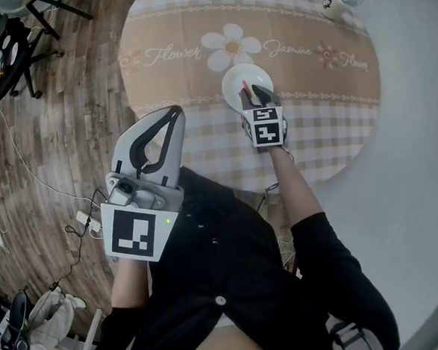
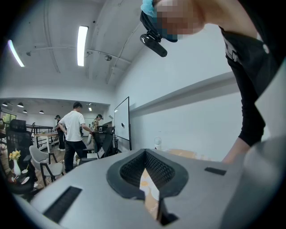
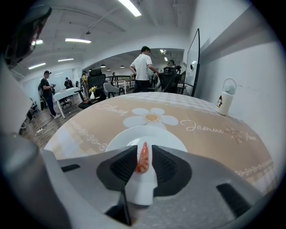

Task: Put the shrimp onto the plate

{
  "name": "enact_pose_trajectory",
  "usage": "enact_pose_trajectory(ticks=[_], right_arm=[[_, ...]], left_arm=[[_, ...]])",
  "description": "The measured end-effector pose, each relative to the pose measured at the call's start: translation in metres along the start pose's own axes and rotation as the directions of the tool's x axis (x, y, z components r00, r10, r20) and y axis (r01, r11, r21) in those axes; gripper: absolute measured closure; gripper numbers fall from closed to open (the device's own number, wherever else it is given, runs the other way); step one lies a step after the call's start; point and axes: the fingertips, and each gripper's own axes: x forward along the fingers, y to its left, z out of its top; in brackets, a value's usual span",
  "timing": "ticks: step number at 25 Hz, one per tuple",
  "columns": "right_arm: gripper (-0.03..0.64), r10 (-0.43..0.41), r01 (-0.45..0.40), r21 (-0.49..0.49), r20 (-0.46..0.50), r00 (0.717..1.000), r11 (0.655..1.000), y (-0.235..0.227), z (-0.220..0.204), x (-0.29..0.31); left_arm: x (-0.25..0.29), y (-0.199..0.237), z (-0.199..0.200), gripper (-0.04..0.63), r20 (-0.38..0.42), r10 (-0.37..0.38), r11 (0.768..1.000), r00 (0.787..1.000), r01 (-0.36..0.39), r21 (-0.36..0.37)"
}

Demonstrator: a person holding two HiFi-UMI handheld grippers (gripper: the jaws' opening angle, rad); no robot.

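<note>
right gripper [image 3: 143,149] jaws clamped on the shrimp [image 3: 142,163], held over the white plate [image 3: 169,137] on the floral surface [image 3: 210,145], left gripper [image 2: 145,153] jaws together, empty, beside the surface's edge

Bench [image 1: 201,134], round, clothed: 1.
Plate [image 3: 120,138], white: 1.
Shrimp [image 3: 143,161]: 1.
Bottle [image 1: 339,1], white, at 1 o'clock on the bench: 1.
Claws: 2, namely left claw [image 2: 145,154] and right claw [image 3: 143,150].
Large daisy print [image 1: 229,47] on the cloth: 1.
Cube with square markers: 1 per claw, 2 in all.
</note>
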Motion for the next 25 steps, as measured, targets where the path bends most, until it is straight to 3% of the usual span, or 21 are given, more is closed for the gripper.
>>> enact_pose_trajectory(ticks=[5,25], right_arm=[[0.608,-0.052,0.052,0.004,0.071,0.996,0.999,-0.003,0.012,-0.016],[0.615,-0.132,0.12,0.059,0.269,0.954,0.991,0.001,0.055,-0.116]], left_arm=[[-0.002,-0.001,0.001,0.592,0.008,-0.012,1.0,1.0,0.012,0.005],[0.002,-0.025,0.026,0.592,0.077,-0.129,0.991,0.989,0.127,0.038]])
